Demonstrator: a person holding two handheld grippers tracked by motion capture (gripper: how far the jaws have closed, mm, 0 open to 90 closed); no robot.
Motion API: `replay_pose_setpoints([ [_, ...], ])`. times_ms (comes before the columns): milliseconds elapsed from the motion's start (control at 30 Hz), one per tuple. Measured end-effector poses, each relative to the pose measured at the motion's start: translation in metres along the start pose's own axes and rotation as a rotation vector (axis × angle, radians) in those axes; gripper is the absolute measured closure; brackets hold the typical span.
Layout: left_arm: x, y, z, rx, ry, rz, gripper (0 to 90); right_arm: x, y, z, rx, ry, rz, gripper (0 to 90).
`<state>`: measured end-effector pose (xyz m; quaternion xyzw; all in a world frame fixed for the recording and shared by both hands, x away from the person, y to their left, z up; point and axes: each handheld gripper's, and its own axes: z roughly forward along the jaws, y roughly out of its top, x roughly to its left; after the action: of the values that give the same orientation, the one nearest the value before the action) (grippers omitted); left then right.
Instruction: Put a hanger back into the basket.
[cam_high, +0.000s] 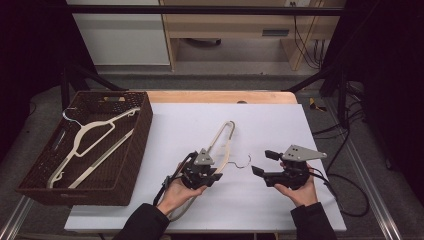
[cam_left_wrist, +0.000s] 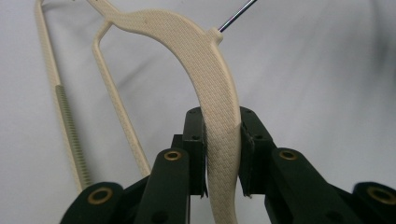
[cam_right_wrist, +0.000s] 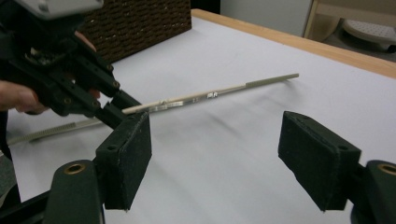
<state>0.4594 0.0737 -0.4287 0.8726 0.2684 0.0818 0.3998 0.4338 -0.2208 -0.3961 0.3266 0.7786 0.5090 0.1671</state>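
Observation:
A cream plastic hanger (cam_high: 223, 139) lies tilted on the white table, its thin metal hook (cam_high: 243, 162) pointing right. My left gripper (cam_high: 216, 176) is shut on the hanger's curved shoulder; in the left gripper view the two black pads squeeze the textured hanger (cam_left_wrist: 205, 60) between them, and the metal hook (cam_left_wrist: 236, 14) runs off the top. My right gripper (cam_high: 262, 162) stands open a short way right of the hook, nothing between its jaws. The right gripper view has its open gripper (cam_right_wrist: 224, 158) facing the hanger (cam_right_wrist: 210, 94) and the left gripper (cam_right_wrist: 116, 105).
A dark wicker basket (cam_high: 145, 125) sits at the table's left and holds another cream hanger (cam_high: 95, 142). The white table sheet (cam_high: 280, 125) stretches right and back, with a wooden edge (cam_high: 220, 96) behind. Cables trail off the right side.

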Motion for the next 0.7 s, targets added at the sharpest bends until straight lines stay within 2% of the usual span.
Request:
replay_pose_setpoints([
  [200,0.004,-0.002,-0.010,-0.017,0.015,-0.007,76.1,0.007,-0.004,0.019,0.041,0.031,-0.012,26.7],
  [333,0.006,-0.003,-0.016,-0.023,0.021,-0.008,76.4,0.017,-0.003,0.036,0.051,0.059,-0.019,31.7],
  [500,0.007,-0.005,-0.019,-0.026,0.027,-0.003,76.6,0.029,0.001,0.056,0.034,0.084,-0.034,45.5],
  [533,0.007,-0.005,-0.019,-0.026,0.027,-0.003,76.6,0.029,0.001,0.056,0.034,0.084,-0.034,45.5],
  [567,0.008,-0.005,-0.020,-0.026,0.026,-0.005,76.6,0.033,0.003,0.064,0.024,0.099,-0.034,55.2],
  [600,0.008,-0.005,-0.020,-0.026,0.026,-0.005,76.6,0.033,0.003,0.064,0.024,0.099,-0.034,55.2],
  [633,0.007,-0.005,-0.020,-0.024,0.026,-0.003,76.6,0.034,0.005,0.071,0.013,0.109,-0.025,62.7],
  [700,0.006,-0.005,-0.019,-0.021,0.026,0.000,76.6,0.035,0.006,0.076,0.012,0.104,-0.031,69.4],
])
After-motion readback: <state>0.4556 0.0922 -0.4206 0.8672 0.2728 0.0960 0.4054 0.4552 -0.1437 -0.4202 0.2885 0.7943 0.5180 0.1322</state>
